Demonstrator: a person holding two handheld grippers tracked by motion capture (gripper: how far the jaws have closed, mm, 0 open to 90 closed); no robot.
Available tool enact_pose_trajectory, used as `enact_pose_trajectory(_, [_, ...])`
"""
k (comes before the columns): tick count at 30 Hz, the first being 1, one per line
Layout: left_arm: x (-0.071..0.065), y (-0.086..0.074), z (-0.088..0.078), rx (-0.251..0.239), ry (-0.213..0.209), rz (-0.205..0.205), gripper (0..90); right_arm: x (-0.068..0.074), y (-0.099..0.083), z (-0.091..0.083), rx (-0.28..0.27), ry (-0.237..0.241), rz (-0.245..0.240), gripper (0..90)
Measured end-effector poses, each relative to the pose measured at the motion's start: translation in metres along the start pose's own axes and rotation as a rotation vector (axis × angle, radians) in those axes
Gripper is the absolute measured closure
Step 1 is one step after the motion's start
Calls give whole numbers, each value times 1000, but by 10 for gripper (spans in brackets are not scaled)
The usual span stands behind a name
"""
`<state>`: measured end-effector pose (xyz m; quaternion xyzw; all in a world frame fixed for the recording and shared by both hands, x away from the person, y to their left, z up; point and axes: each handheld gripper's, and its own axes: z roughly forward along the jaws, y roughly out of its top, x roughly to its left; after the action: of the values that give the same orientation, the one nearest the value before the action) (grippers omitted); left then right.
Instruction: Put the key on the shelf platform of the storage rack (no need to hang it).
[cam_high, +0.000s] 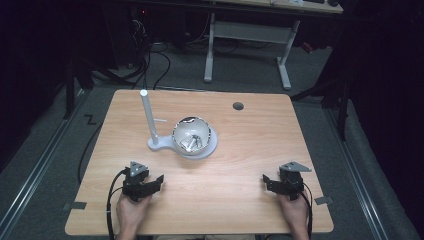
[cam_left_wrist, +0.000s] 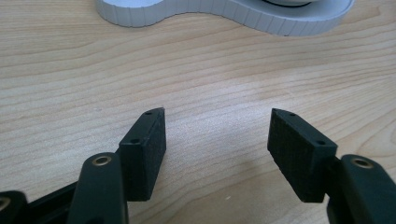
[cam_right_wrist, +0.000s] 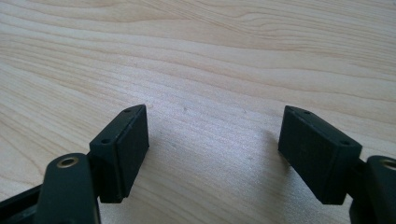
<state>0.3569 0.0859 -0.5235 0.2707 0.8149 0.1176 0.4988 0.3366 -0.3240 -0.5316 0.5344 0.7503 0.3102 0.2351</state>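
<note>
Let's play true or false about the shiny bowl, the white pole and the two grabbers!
1. The shiny bowl sits on the white base. True.
2. The left gripper is holding the bowl. False: it is open, holding nothing, apart from the bowl.
3. The white pole stands upright at the bowl's left in the high view. True.
4. The right gripper is shut tight. False: its jaws stand wide apart.
5. The bowl sits on the floor. False: it is on the wooden table.

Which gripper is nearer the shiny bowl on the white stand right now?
Left. The left gripper sits just in front of the bowl, slightly to its left, with the stand edge close ahead. The right gripper rests well off toward the table's right front.
</note>
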Motion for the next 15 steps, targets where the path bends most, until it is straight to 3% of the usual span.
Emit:
enact_pose_trajectory(10, [2,-9,3,-46,-12,26,369,0,0,0,0,0,0,248])
enact_pose_trajectory(13, [2,-12,4,-57,-13,64,367,0,0,0,1,0,2,248])
enact_pose_trajectory(15, [1,-14,4,-63,-2,52,363,0,0,0,0,0,2,248])
